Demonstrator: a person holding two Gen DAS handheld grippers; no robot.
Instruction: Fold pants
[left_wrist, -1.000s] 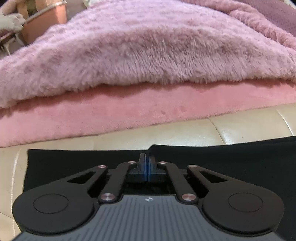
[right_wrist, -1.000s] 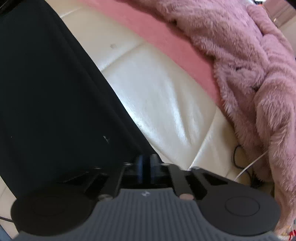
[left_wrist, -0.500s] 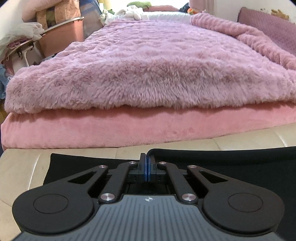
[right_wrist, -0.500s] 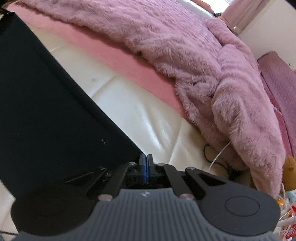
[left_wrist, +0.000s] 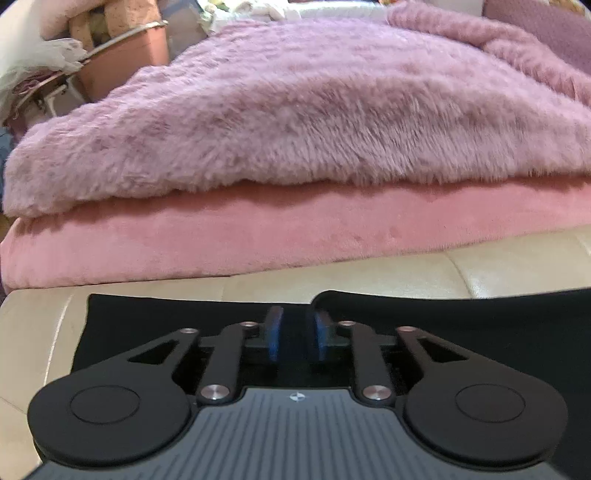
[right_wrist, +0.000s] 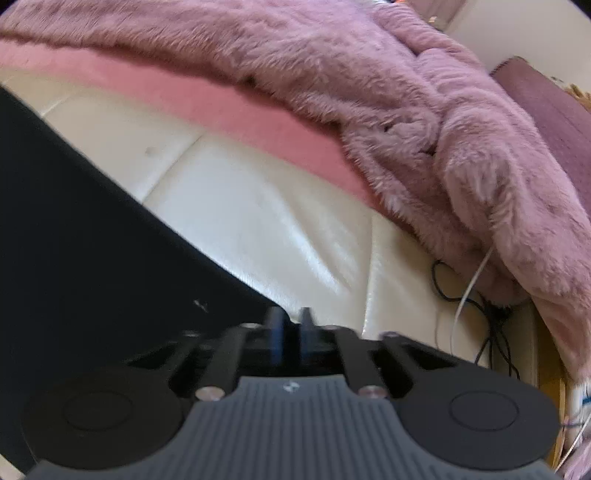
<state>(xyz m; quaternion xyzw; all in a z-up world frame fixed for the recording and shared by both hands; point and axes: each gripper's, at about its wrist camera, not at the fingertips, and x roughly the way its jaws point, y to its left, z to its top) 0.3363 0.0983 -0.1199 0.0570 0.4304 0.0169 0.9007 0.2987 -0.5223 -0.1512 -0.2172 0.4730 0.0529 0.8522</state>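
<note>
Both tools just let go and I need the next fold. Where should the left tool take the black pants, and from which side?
Grip the pants at the raised lip of the far edge, just ahead of the open left tool. Come straight forward and low along the cream cushion: that lip curls up off the flat cloth, so one finger can probably slide under it.

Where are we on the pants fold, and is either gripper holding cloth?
Done: the black pants lie flat on the cream leather cushion, one layer lapped over another at the left gripper. In hand: nothing; left gripper and right gripper both show a gap between their fingers, at the cloth's edge. Left: whether more folds remain can't be judged; most of the garment is out of view.
</note>
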